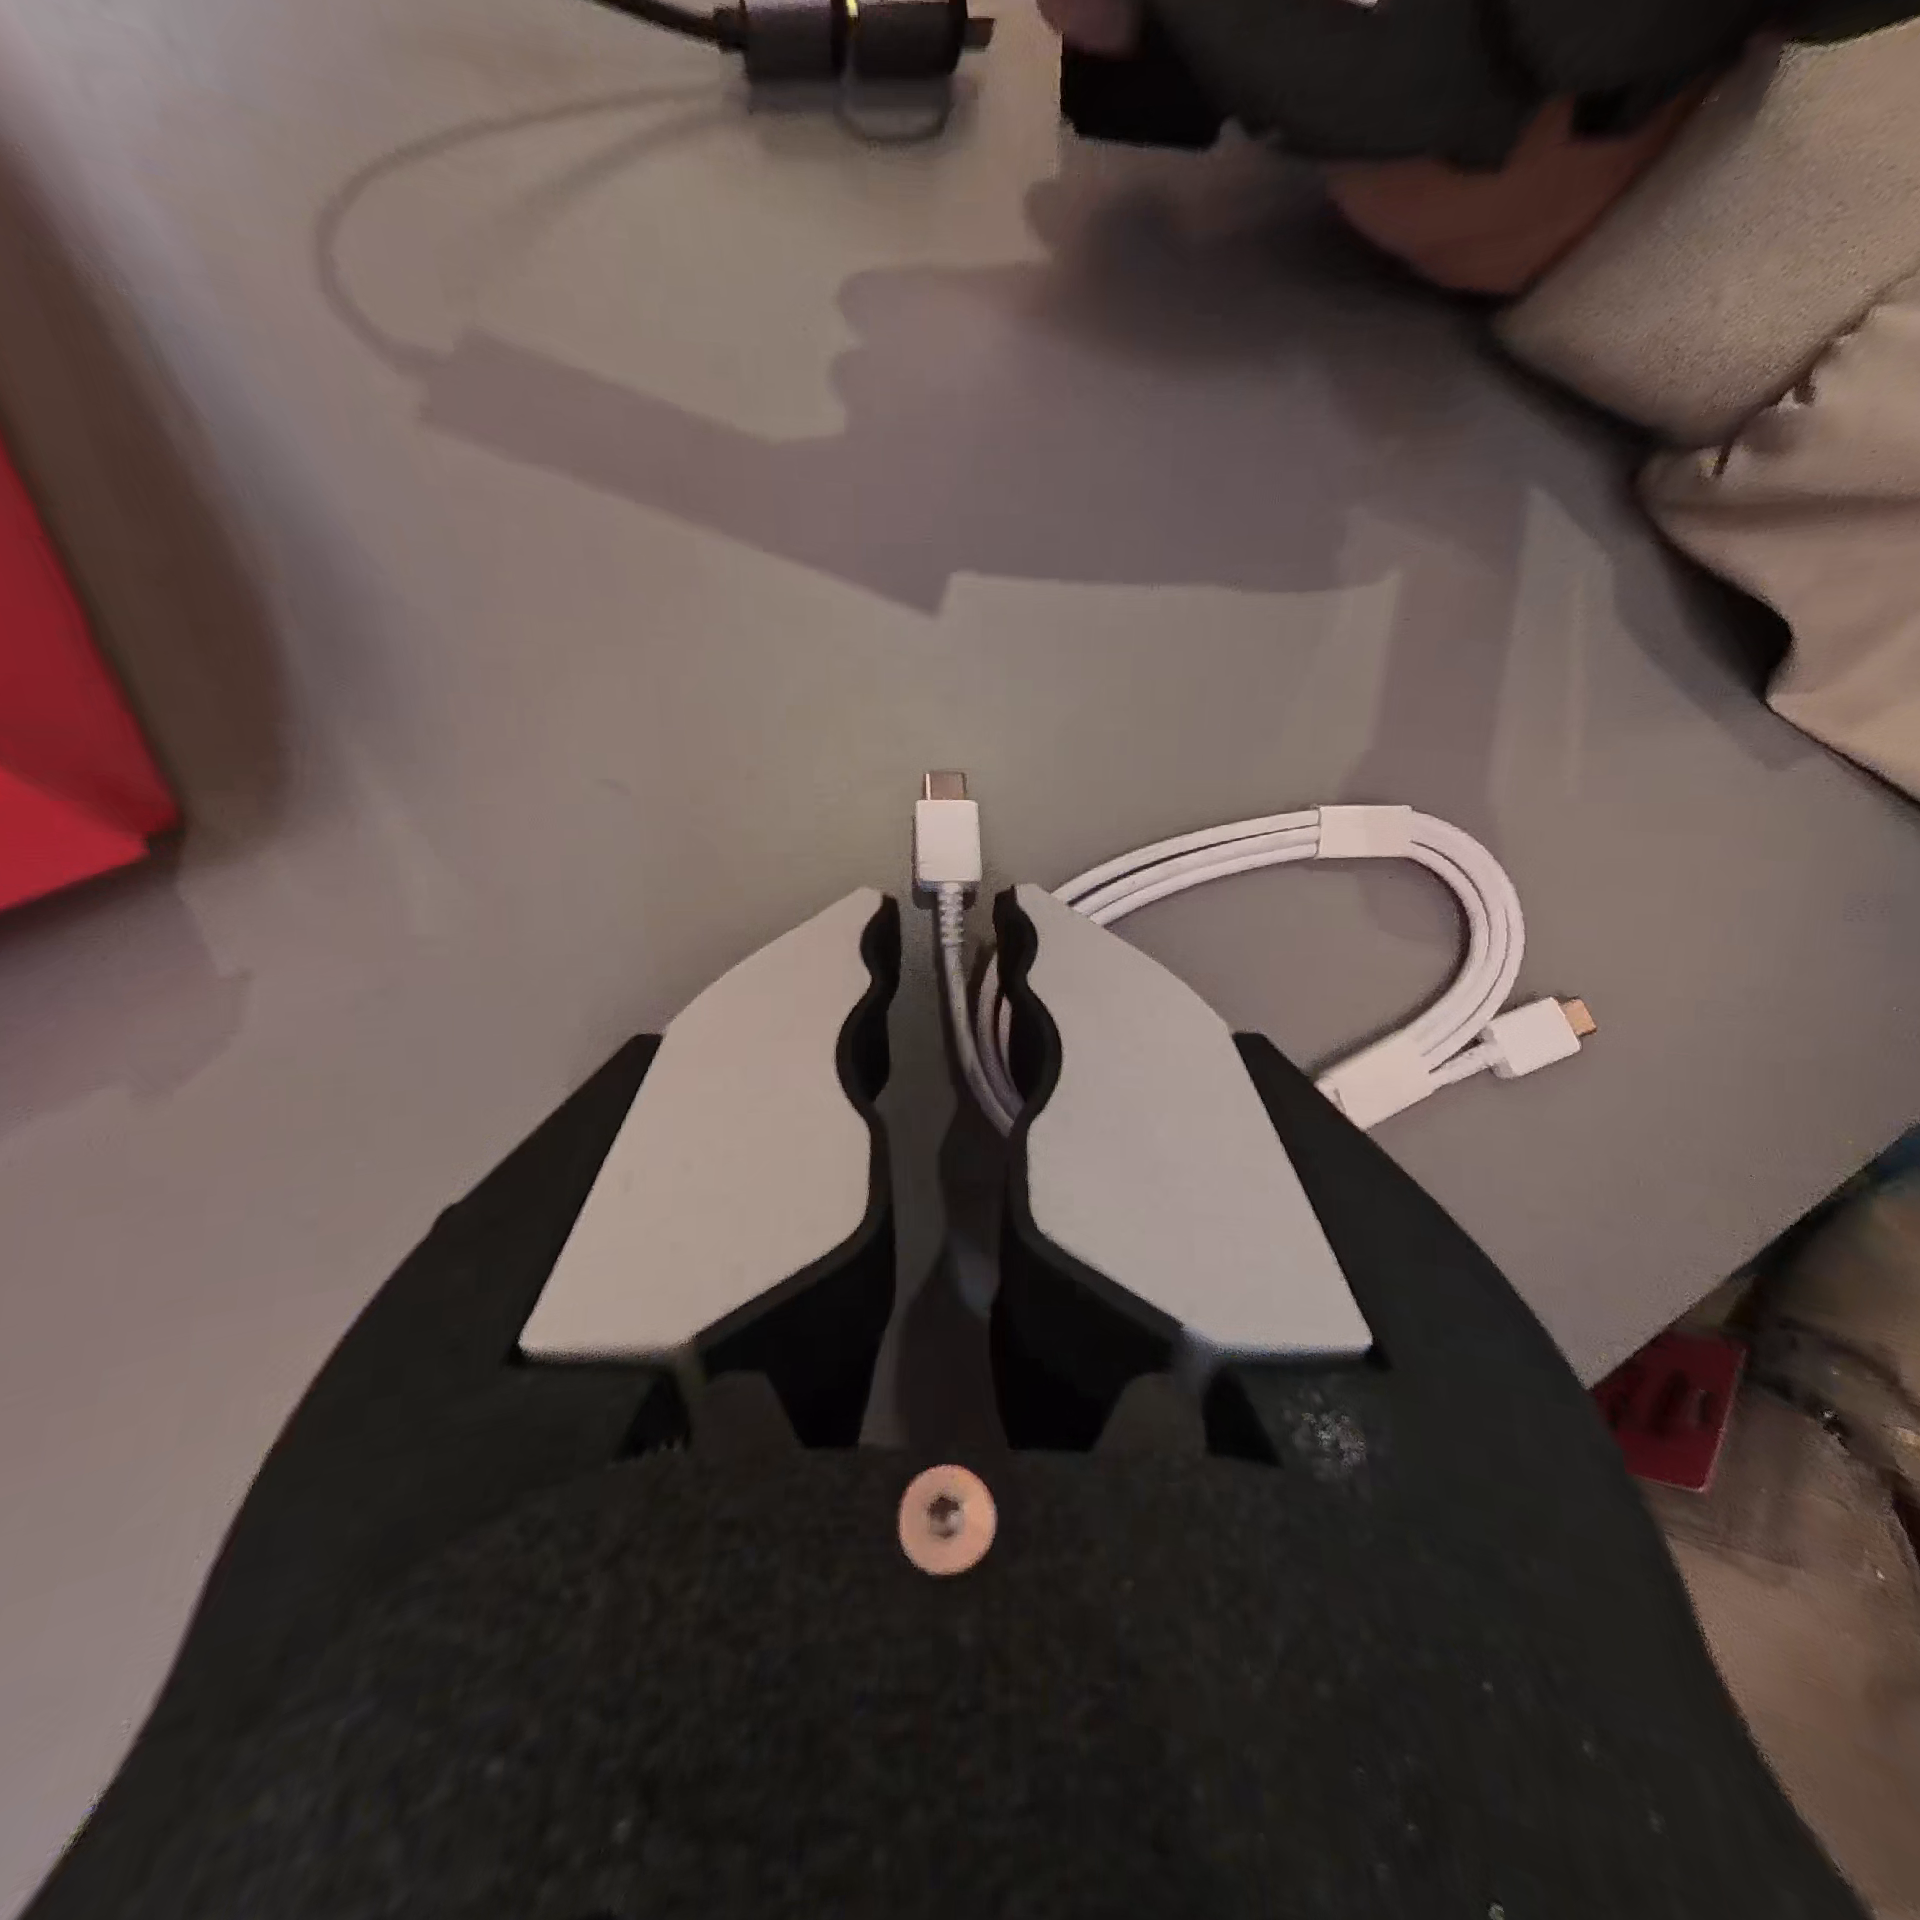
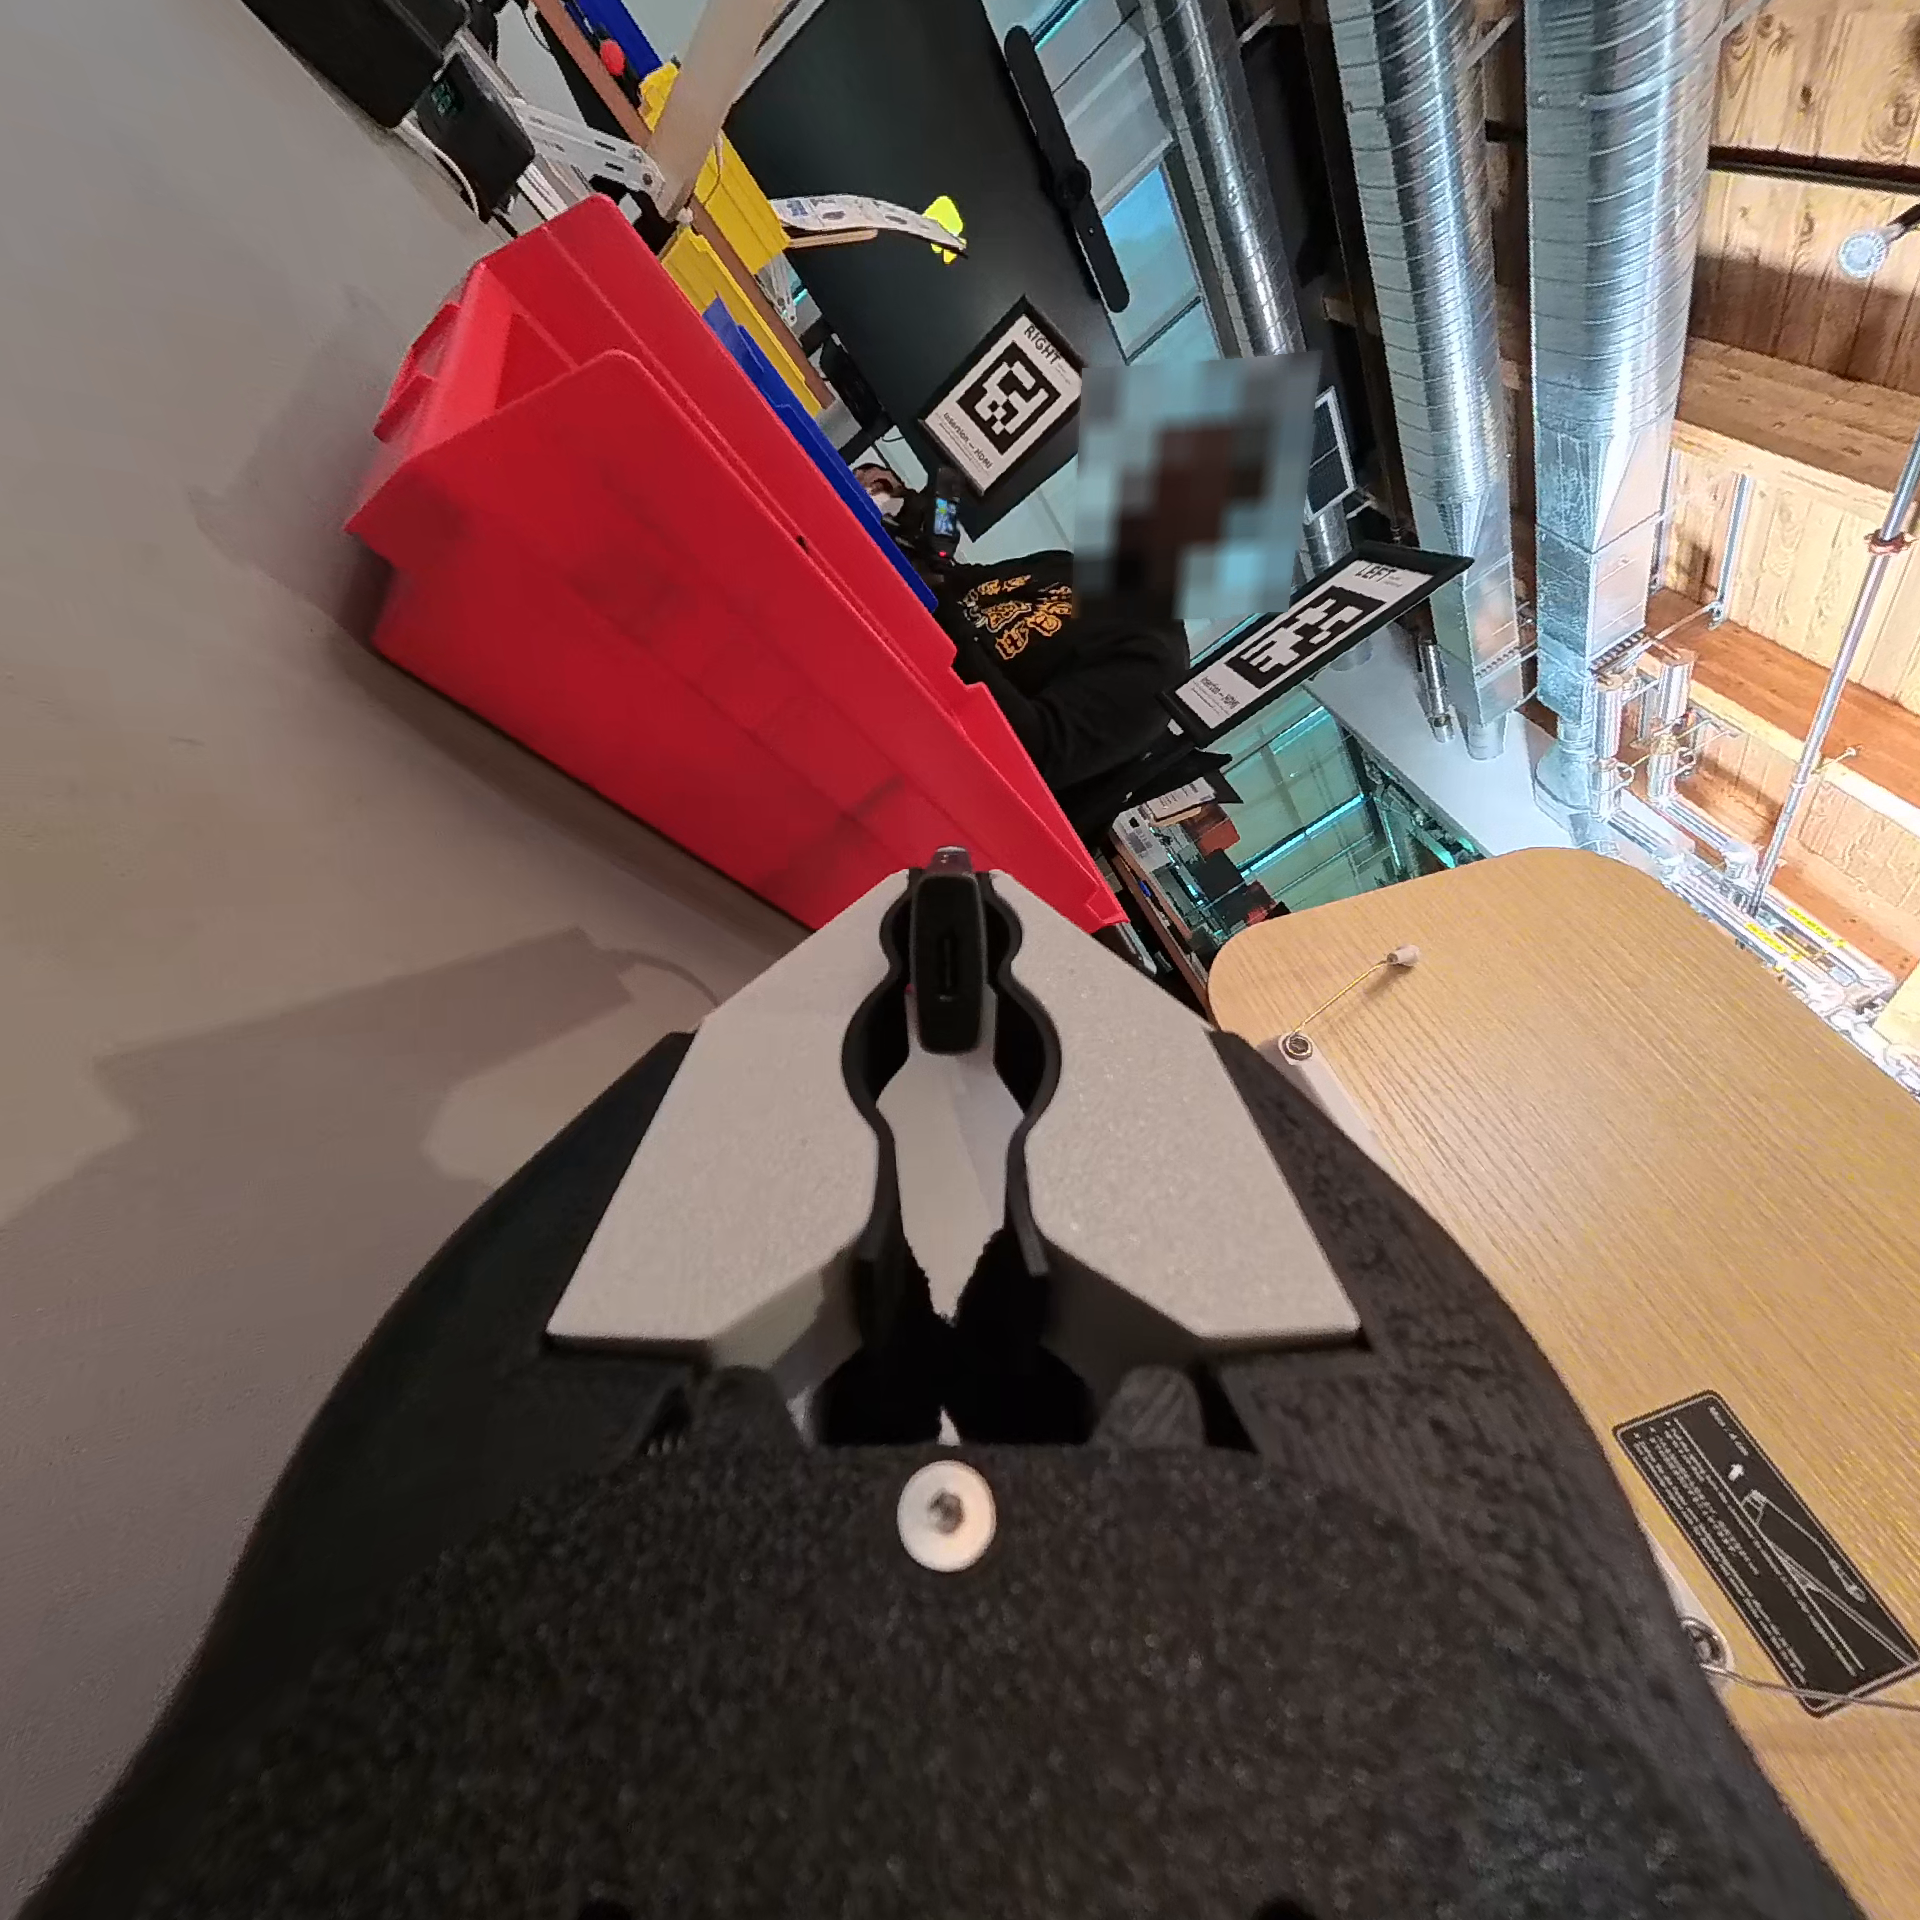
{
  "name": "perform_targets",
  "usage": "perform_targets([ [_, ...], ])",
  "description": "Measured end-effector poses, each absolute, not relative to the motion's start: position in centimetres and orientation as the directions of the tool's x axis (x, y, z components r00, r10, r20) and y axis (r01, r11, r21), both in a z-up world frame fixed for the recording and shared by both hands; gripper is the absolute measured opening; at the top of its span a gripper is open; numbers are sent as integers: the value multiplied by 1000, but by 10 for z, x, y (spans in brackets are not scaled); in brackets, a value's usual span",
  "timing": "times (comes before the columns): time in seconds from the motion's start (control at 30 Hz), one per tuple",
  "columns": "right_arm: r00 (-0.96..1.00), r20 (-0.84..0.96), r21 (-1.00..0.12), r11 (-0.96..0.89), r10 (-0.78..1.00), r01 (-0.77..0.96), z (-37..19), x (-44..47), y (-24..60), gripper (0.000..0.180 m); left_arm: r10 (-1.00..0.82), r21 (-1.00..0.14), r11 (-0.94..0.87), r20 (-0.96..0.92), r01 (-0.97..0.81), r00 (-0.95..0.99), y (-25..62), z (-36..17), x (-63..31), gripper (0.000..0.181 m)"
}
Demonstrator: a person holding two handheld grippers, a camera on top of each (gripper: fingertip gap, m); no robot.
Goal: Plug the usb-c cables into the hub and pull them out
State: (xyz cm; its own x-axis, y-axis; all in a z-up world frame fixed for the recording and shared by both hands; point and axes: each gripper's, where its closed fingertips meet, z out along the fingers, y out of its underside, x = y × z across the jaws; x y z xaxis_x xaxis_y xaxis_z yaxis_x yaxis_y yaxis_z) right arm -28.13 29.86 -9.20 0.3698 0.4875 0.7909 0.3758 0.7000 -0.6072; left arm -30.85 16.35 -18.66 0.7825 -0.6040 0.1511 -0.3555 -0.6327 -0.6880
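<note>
L gripper [image 1: 943, 904] stood slightly parted astride the white usb-c cable [image 1: 1288, 935] on the grey table [image 1: 623, 675], plug [image 1: 940, 831] just past its tips. R gripper [image 2: 948, 914] was clenched on the dark hub [image 2: 943, 971], lifted w/ port facing cam.

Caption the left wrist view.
Left gripper open around a white USB-C cable on a grey table.

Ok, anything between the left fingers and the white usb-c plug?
Nothing visible. The left gripper straddles the white cable just behind its plug, fingers open on both sides. The cable's bundled coil lies to the right on the grey table, part of it running under one finger.
</note>
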Motion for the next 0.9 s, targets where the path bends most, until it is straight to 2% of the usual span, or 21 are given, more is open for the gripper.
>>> perform_targets([
  [0.03, 369, 791, -607, 700, 488, 376, -92, -281, 298, 8, -602, -675, -647, 167, -355, 781, 163, -190, -307, 17],
  [0.1, 369, 791, -607, 700, 487, 377, -92, -281, 298, 8, -606, -663, -661, 196, -352, 771, 162, -194, -302, 16],
  [0.17, 367, 791, -607, 700, 489, 376, -93, -282, 298, 9, -603, -659, -659, 173, -363, 779, 166, -195, -305, 5],
  [0.27, 367, 792, -606, 701, 488, 376, -93, -282, 298, 9, -623, -664, -633, 134, -397, 770, 167, -196, -306, 4],
  [0.37, 367, 794, -603, 703, 485, 377, -93, -282, 297, 8, -662, -671, -567, 24, -479, 749, 167, -197, -306, 3],
  [0.43, 369, 796, -600, 705, 480, 378, -93, -282, 297, 8, -697, -634, -524, -65, -569, 714, 167, -197, -309, 4],
  [0.7, 341, 840, -535, 750, 422, 389, -92, -285, 289, 9, -775, -651, -407, -126, -641, 620, 218, -103, -306, 3],
  [0.9, 314, 879, -464, 800, 360, 381, -91, -288, 278, 9, -813, -638, -432, -32, -638, 582, 242, -94, -296, 3],
])
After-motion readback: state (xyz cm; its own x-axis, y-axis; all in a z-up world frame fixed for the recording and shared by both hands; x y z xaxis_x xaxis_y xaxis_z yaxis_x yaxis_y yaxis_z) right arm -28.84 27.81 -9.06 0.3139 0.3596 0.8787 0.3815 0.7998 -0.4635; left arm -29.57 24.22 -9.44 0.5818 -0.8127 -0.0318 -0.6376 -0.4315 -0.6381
